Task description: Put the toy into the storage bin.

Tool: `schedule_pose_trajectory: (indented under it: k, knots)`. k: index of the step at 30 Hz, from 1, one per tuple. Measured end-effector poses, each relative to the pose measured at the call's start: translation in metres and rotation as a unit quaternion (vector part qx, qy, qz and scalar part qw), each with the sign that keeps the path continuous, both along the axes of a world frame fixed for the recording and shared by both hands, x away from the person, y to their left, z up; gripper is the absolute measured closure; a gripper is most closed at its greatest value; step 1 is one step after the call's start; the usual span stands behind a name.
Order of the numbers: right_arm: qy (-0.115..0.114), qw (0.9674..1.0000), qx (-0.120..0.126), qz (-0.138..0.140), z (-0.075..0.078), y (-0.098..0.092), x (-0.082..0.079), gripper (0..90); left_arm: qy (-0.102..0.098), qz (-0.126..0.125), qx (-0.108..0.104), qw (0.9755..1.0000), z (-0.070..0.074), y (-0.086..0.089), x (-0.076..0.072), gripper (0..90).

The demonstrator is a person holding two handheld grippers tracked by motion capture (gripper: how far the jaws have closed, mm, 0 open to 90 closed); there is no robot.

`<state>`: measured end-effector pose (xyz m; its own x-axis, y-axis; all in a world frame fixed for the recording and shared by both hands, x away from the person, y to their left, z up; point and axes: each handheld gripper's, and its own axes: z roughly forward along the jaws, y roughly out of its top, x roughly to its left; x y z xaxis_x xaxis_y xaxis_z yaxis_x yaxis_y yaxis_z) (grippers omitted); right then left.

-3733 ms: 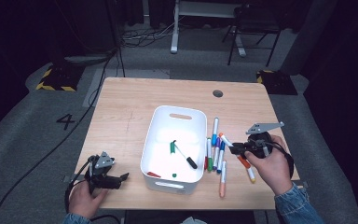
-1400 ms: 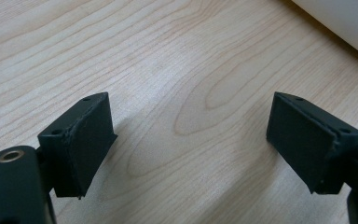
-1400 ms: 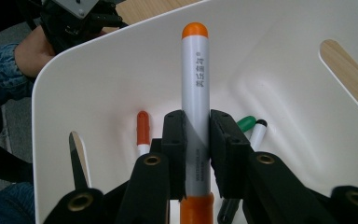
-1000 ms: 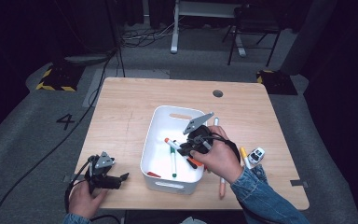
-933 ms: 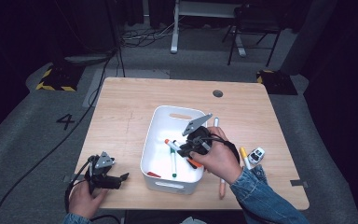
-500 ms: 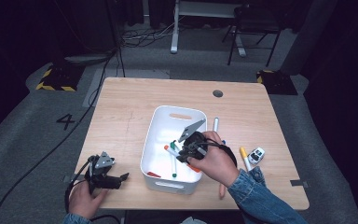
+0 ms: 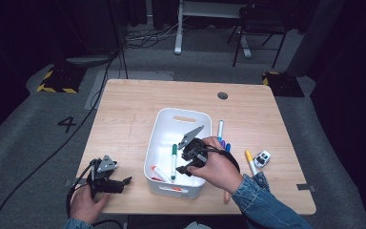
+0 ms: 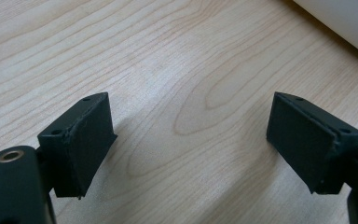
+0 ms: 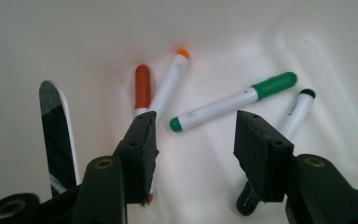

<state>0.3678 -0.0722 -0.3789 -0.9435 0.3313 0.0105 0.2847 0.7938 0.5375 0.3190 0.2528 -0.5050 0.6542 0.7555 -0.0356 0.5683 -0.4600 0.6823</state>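
Now we start at the left: our left tool (image 7: 124,181) rests on the wooden surface (image 7: 124,119), its jaws spread wide with only bare wood between them. Just off to its right stands the white bin (image 7: 159,126). Our right tool (image 9: 193,154) hangs over the inside of that bin, its jaws having just been opening, nothing between them. Just beyond its tips lies the green-capped marker (image 9: 235,101), released on the bin floor, with an orange marker (image 9: 142,88) to its left.

Wooden table (image 7: 138,119) — white bin (image 7: 162,133), loose markers (image 7: 220,130), toy car (image 7: 262,159).
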Motion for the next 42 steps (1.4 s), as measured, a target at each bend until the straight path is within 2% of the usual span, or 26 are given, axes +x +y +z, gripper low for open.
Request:
schedule_pose_trajectory:
  k: [2,6,10,17,21,28,30,33,36,42]
  knots:
    - [-0.009,0.9999,0.012,-0.003,0.005,-0.002,0.0,48.8,0.0,0.0,0.0,1.0,0.0,0.0,0.0,15.0]
    - [-0.009,0.9993,0.026,-0.025,0.016,-0.008,-0.005,48.6,0.0,0.0,0.0,1.0,0.0,0.0,0.0,15.0]
    - [-0.024,0.998,0.046,-0.035,0.029,-0.019,-0.007,50.3,0.0,0.0,0.0,1.0,0.0,0.0,0.0,15.0]
    - [-0.037,0.9963,0.052,-0.058,0.041,-0.042,-0.005,50.3,0.0,0.0,0.0,1.0,0.0,0.0,0.0,15.0]
    - [-0.041,0.9938,0.057,-0.086,0.046,-0.061,-0.005,50.3,0.001,0.0,0.0,1.0,0.0,0.0,0.0,15.0]
    - [-0.041,0.9885,0.07,-0.128,0.045,-0.094,-0.001,50.7,-0.002,-0.003,0.006,1.0,0.0,-0.001,0.003,13.7]
    - [-0.039,0.9861,0.069,-0.146,0.043,-0.103,-0.001,50.9,-0.002,-0.002,0.004,1.0,0.0,-0.001,0.003,13.5]
    - [-0.036,0.9836,0.061,-0.166,0.036,-0.119,0.002,51.6,0.004,0.005,0.0,1.0,0.0,-0.003,0.003,13.2]
    - [-0.035,0.9811,0.049,-0.184,0.028,-0.134,0.005,52.5,0.001,0.006,0.003,1.0,0.0,-0.003,0.004,12.9]
    - [-0.026,0.974,0.042,-0.221,0.014,-0.163,0.01,54.5,0.004,0.007,0.002,1.0,0.0,-0.004,0.004,12.6]
